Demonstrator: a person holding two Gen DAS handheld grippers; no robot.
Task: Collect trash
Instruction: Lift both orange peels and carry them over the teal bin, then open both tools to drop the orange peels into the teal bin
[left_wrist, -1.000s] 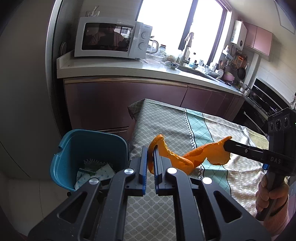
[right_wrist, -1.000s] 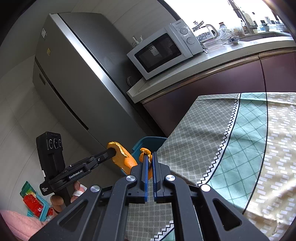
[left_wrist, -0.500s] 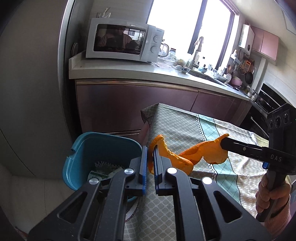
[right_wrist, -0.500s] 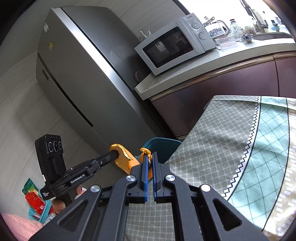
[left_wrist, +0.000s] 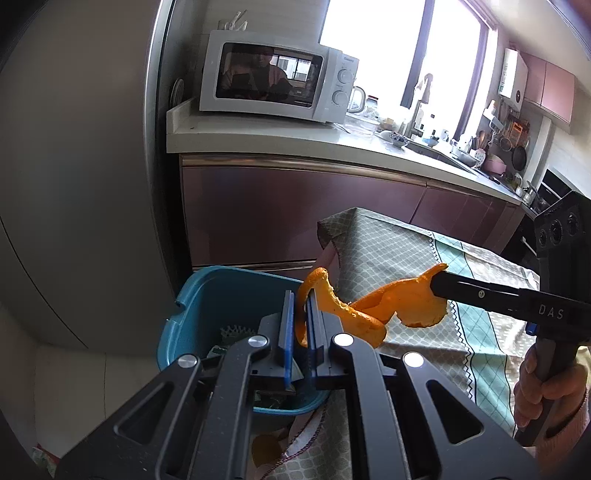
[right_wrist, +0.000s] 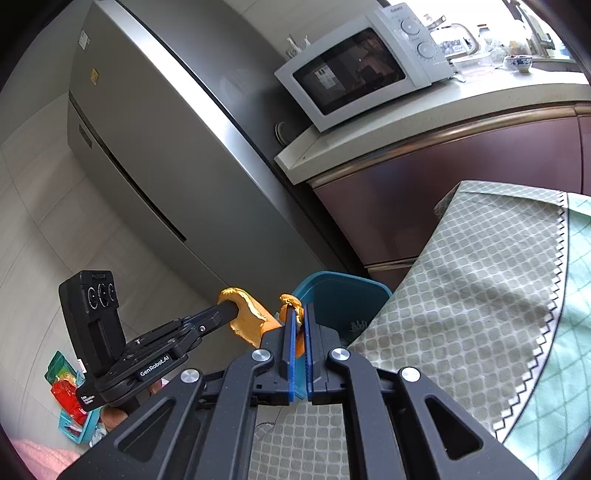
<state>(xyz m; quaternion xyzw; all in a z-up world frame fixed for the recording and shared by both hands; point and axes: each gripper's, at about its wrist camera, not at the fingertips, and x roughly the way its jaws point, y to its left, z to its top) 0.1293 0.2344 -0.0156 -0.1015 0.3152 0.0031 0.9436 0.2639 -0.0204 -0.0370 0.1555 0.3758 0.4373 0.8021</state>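
Bin (left_wrist: 192, 325) sits low on the left, on the floor beside the table corner; some paper scraps already lie inside. Get both ends of the peel over its opening before you let anything go.

Your left gripper (left_wrist: 300, 299) is clamped on one end of the orange peel (left_wrist: 354, 317), fingers nearly together with the thin rind between the blue pads. That end hangs at the bin's near-right rim, not clearly over the middle. Carry it further left so it drops inside, not onto the rim.

The peel spans mid-air between the two tools, above the edge of the tablecloth (left_wrist: 424, 266). Keep it slack; pull the ends apart and it likely tears, dropping a bit on the cloth.

Your right gripper (left_wrist: 437, 282) pinches the other end, fingers shut tight on it; in its own view (right_wrist: 300, 314) the rind sticks up between the pads, with the bin just beyond. That end looks over the table. Bring it left too, then release both ends together, low over the bin.

Another orange scrap (left_wrist: 264, 448) lies on the cloth's overhang near you; grab it afterwards.
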